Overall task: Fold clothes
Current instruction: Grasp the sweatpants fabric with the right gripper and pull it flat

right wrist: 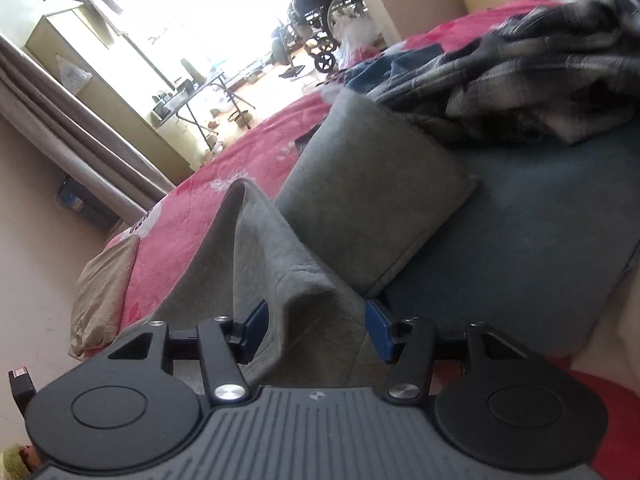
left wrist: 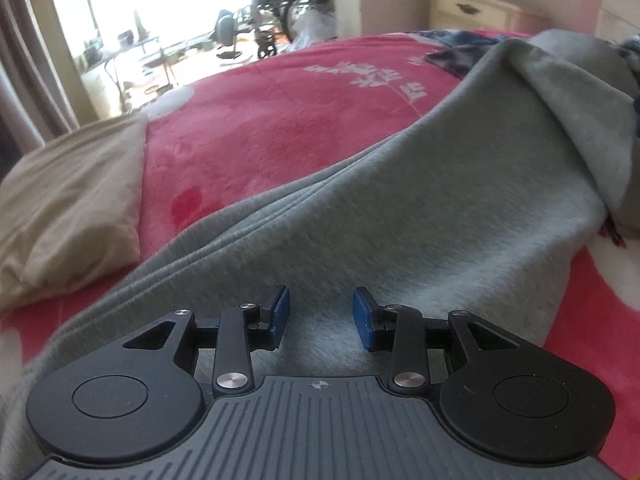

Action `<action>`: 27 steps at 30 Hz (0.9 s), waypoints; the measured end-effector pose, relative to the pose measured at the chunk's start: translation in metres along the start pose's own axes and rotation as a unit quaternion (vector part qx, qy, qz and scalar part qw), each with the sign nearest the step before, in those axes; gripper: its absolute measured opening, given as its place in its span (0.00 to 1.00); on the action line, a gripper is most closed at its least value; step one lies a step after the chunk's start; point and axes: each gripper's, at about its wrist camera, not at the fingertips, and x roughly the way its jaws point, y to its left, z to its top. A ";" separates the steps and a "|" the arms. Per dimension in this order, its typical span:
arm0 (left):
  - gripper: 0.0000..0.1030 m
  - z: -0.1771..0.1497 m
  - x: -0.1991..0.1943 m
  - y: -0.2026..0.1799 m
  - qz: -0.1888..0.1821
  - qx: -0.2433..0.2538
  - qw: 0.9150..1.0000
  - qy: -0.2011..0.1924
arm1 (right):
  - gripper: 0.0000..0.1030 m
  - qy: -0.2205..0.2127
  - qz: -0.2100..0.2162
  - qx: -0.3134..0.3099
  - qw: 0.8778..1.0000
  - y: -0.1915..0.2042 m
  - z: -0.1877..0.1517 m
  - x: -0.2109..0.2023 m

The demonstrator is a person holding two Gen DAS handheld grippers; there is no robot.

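Left wrist view showed the left gripper point(left wrist: 320, 316) low over a grey sweatshirt point(left wrist: 400, 208), its blue-padded fingers point(left wrist: 280, 312) spread wide with nothing between them and the fleece lying just under them. The sweatshirt lay across a bed covered by a pink blanket point(left wrist: 260, 128) with a white leaf print, one part of the garment folded back over itself toward the upper right. A beige pillow point(left wrist: 68, 208) sat on the blanket at the left, apart from the sweatshirt, and a dark patterned garment point(left wrist: 452, 46) lay at the far edge of the bed. Behind the bed stood a cream drawer unit point(left wrist: 472, 10) with its drawer shut, so its contents could not be seen, and a wheelchair point(left wrist: 288, 4) stood in the bright doorway. From the right wrist view, the right gripper point(right wrist: 316, 330) also had its fingers point(right wrist: 378, 330) set wide, and a raised ridge of the grey sweatshirt point(right wrist: 272, 264) stood between them; whether the pads touched the cloth could not be told. A folded grey panel point(right wrist: 372, 200) rested beyond that ridge, partly on a blue-grey garment point(right wrist: 520, 240), with a plaid garment point(right wrist: 532, 80) heaped beyond.
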 end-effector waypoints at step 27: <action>0.35 0.011 0.018 0.019 0.019 -0.047 0.999 -0.013 | 0.07 -0.103 -0.205 -0.407 0.884 0.135 0.130 0.032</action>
